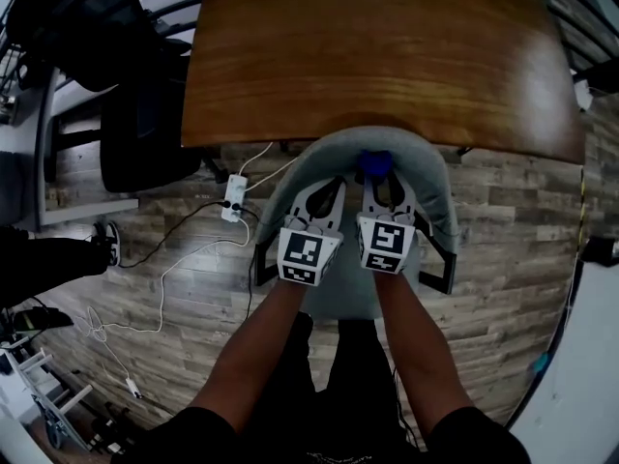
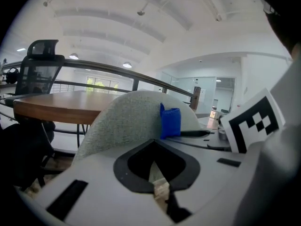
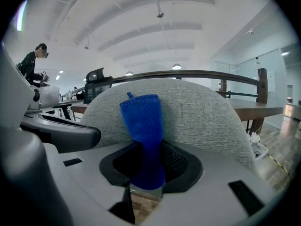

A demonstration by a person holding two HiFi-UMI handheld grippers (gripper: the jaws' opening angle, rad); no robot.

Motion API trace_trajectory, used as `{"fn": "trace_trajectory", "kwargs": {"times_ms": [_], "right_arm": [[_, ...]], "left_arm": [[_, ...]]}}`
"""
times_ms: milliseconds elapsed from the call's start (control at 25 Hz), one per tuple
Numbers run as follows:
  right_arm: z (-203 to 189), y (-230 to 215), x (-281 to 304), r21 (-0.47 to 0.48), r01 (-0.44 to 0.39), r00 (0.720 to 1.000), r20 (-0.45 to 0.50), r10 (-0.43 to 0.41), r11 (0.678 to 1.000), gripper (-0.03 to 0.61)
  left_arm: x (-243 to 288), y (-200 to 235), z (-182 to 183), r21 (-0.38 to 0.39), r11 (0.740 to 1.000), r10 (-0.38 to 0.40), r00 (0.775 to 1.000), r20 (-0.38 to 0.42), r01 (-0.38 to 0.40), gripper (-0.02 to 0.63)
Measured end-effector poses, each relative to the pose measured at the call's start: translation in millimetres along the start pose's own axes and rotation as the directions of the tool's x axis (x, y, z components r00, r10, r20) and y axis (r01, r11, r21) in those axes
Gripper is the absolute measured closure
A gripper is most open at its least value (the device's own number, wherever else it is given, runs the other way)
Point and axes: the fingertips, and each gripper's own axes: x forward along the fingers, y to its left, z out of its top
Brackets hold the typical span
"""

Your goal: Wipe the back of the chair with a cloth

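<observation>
1. right gripper (image 1: 383, 184): jaws clamped on a blue cloth (image 3: 143, 126), pinched at its lower end. the strip stands upright out of the jaws.
2. left gripper (image 1: 327, 189): jaws together, nothing between them. it sits just beside the right one, on its left.
3. key relation: the chair back (image 1: 437, 193) lies straight ahead on the far side of both grippers. the cloth's free end is up near its top edge and looks laid against the near face. contact itself is not certain.
4. the chair back curves and runs left to right, crosswise to the upright cloth. judgement: the wipe calls for sideways travel along that curve, done by the right gripper.
5. chair back: pale grey woven fabric, rounded crown, no visible marks. a brown wooden table (image 1: 377, 56) is just beyond it.
6. cloth: saturated blue, soft nap, folded narrow.
</observation>
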Motion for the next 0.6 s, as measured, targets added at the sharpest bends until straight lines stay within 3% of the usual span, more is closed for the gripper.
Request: {"fn": "trace_trajectory", "kwargs": {"times_ms": [600], "right_arm": [[-14.3, -74.0, -38.6, 0.039, 0.154, 0.988, -0.003, -0.154, 0.987, 0.459]], "left_arm": [[34.4, -70.0, -4.1, 0.076, 0.986, -0.147, 0.988, -0.036, 0.15, 0.611]]}}
